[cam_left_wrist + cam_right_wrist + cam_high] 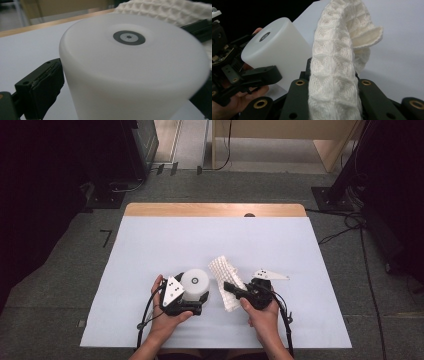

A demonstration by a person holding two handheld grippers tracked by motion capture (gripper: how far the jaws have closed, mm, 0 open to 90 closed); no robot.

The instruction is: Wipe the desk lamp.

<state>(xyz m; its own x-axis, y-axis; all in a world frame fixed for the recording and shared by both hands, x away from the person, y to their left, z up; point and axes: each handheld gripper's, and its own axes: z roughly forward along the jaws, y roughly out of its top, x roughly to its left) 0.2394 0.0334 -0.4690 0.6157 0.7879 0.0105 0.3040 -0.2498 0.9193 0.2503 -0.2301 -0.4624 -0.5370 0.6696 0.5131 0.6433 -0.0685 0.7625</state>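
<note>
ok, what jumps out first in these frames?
The white cylinder near the middle of the table, standing between the jaws of the left hand-held gripper. Right beside it, the right hand-held gripper is clamped on a white waffle-knit cloth, which rises from its jaws in the right gripper view.

Left gripper (196,301): black body; grey three-cornered plate on top with dark dots; black cable trailing from the rear. Jaw seen in the left gripper view is a black block with small screw holes and a worn pad face.

Right gripper (231,287): black body; pale three-cornered plate with dark dots; black cable looping back. Brass-ringed screw holes in the black jaw arms.

Left hand (162,312), right hand (262,315): bare forearms, no sleeves visible.
</note>
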